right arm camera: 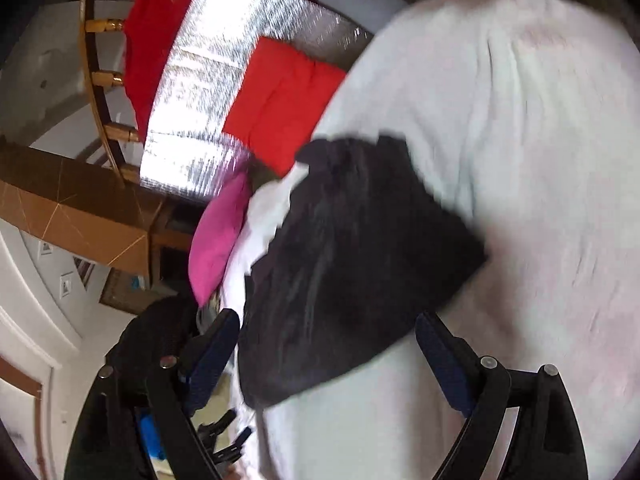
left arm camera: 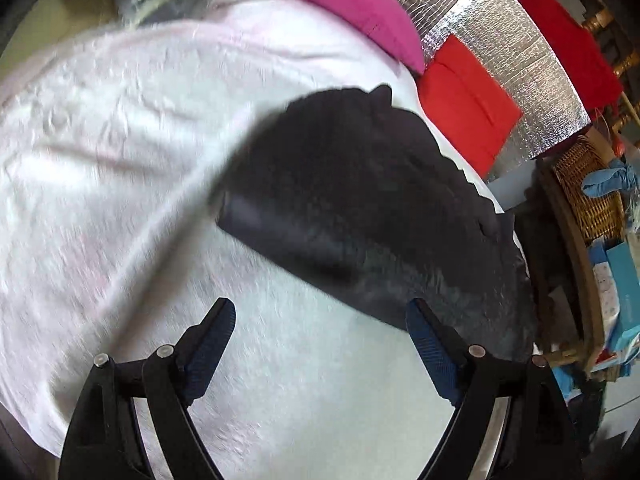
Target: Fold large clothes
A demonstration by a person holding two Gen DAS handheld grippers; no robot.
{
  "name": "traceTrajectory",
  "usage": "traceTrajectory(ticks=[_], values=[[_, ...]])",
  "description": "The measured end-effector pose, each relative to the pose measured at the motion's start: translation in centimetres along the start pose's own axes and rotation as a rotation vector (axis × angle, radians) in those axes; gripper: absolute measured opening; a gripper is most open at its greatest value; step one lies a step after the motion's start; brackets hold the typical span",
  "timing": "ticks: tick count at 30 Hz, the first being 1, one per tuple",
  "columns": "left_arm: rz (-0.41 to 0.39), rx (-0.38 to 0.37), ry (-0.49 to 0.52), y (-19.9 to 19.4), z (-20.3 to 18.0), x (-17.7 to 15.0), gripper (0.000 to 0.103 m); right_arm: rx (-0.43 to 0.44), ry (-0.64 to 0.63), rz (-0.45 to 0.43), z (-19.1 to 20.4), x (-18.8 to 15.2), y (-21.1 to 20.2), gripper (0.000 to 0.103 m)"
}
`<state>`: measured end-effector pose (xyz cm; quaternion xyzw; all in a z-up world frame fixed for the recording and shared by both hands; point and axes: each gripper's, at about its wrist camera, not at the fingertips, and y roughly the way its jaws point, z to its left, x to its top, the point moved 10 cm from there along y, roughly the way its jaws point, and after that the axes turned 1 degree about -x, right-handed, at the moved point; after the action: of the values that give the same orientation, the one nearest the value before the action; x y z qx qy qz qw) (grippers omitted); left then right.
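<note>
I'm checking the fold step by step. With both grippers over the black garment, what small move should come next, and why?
Probably lower both onto the black garment's near edge and close. The left gripper and right gripper are open and hold nothing, and the garment lies bunched on the pale cloth.

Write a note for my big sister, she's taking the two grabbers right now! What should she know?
Left gripper: open, nothing in it, over the pale sheet, near the black garment.
Right gripper: open, nothing in it, aimed at the garment's near edge.
Things: the black garment lies bunched on the sheet. A folded red cloth and a pink one lie beyond it on a silver mat.
Done: those two look folded, though I can't be sure.
Left: probably pick up the black garment, spread it flat and fold it.
</note>
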<state>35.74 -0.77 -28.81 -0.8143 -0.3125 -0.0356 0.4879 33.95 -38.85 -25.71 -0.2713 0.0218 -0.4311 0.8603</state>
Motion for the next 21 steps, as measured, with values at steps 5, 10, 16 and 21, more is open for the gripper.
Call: traceTrajectory(ticks=[5, 10, 16, 21], values=[[0.021, -0.041, -0.037, 1.6, -0.6, -0.3, 0.087, -0.022, 0.029, 0.053, -0.7, -2.3, 3.1, 0.092], [0.039, 0.072, 0.002, 3.8, -0.7, 0.0, 0.087, -0.089, 0.063, 0.051, -2.0, -2.4, 6.4, 0.092], [0.054, 0.090, 0.013, 5.8, -1.2, 0.8, 0.088, -0.130, 0.090, 0.003, -3.0, -1.3, 8.9, 0.092], [0.058, 0.034, -0.031, 6.5, -1.5, 1.8, 0.088, -0.135, 0.077, -0.088, -2.7, 0.6, 9.2, 0.092]])
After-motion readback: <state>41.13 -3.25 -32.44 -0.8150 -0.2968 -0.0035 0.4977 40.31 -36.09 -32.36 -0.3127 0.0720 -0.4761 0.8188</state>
